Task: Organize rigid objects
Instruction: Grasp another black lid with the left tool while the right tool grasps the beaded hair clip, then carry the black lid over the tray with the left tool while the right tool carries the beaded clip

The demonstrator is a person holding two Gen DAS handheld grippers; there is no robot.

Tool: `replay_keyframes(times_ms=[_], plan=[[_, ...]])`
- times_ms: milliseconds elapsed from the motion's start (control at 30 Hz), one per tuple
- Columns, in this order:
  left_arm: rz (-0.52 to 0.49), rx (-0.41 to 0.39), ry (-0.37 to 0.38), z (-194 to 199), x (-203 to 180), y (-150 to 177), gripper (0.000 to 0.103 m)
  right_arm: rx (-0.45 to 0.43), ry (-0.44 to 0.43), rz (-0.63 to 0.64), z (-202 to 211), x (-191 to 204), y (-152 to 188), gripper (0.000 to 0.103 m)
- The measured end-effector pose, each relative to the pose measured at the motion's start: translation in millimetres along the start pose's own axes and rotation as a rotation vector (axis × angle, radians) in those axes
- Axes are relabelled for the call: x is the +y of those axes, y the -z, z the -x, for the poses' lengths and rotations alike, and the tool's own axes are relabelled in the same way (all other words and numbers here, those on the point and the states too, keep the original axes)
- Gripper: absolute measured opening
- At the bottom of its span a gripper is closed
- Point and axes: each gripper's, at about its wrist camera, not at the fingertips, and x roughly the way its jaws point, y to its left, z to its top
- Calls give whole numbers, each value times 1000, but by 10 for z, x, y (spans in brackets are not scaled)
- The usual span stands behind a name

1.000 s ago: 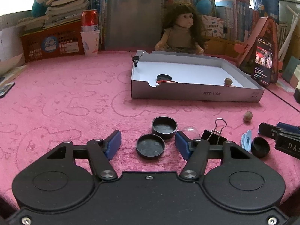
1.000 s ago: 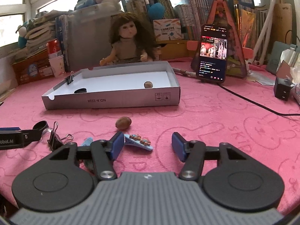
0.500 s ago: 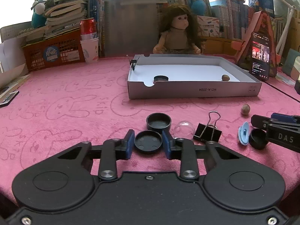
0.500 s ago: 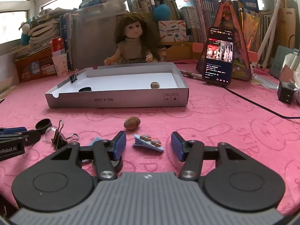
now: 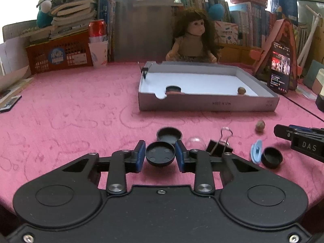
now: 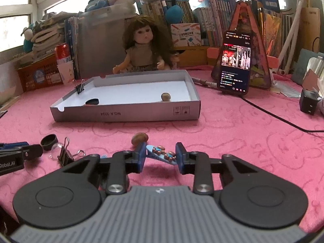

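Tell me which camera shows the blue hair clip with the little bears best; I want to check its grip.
The right wrist view: the hair clip lies slantwise between the right gripper's closing pads. The left wrist view misses it.

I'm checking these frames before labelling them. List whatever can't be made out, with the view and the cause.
- Box print: left wrist view, too small and blurred to read.
- Black cap in the box: both views, front wall hides most of it.
- Right gripper on the blue hair clip: jaws have just been closing; pad contact unclear.
- Second blue clip: left wrist view, edge-on, shape unclear.
- Phone text: too small.
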Motion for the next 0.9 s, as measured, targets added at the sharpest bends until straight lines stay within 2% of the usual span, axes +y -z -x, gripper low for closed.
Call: replay_keyframes(times_ms=[267, 467, 800, 900], plan=[[13, -39, 2, -98, 59, -307, 30, -28, -22, 3, -76, -15, -223, 36], [23, -40, 40, -255, 58, -597, 30, -23, -46, -7, -217, -64, -449, 36], [45, -7, 67, -730, 36, -1092, 30, 13, -72, -67, -664, -214, -893, 36], [47, -2, 36, -895, 11, -1185, 30, 27, -75, -80, -843, -262, -1035, 36]])
